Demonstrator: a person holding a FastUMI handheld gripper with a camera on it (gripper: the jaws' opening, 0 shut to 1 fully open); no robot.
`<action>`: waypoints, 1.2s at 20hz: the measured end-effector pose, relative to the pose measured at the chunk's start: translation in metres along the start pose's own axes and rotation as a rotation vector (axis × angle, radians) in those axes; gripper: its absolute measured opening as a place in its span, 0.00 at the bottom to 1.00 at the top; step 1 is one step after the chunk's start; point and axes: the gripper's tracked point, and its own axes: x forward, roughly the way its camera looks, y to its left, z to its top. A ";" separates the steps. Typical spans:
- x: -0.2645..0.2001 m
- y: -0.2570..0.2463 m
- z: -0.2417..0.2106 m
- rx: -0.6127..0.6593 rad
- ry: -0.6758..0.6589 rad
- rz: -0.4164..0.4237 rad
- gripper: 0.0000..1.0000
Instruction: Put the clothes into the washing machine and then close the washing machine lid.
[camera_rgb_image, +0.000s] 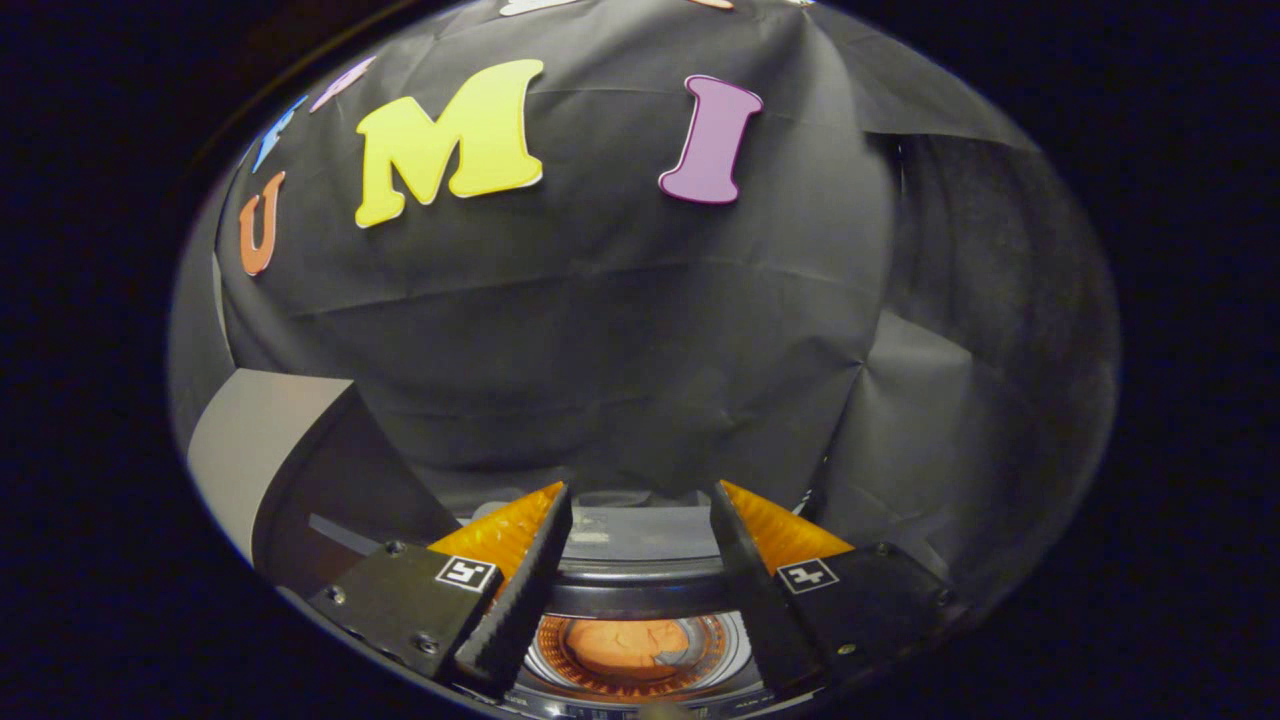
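Orange in the drum: clothes (628, 645) lie inside the round tub, seen low between the fingers; it looks like one bunched garment, though the fisheye warps it too much to be sure.
Claw: gripper (640, 500) stands wide apart, jaws spread with nothing between them and touching nothing.
Washing machine (640, 585): its dark rim curves just ahead of the fingertips, the mouth open below.
Lid (300, 450): the grey and dark panel beyond the left finger appears to be the raised lid, tilted up and back.
Step in hand: the clothes seem already dropped in, so loading looks done and closing remains.
Next move: swing the claw toward the lid's raised edge, catch or push it, and bring it down over the mouth.
Booth wall (600, 330): black cloth hangs beyond the machine.
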 end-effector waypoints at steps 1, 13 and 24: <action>-0.002 0.000 -0.004 0.001 0.001 0.000 0.88; -0.029 -0.001 -0.062 0.011 0.059 0.015 0.88; -0.047 0.013 -0.102 -0.030 0.109 0.032 0.88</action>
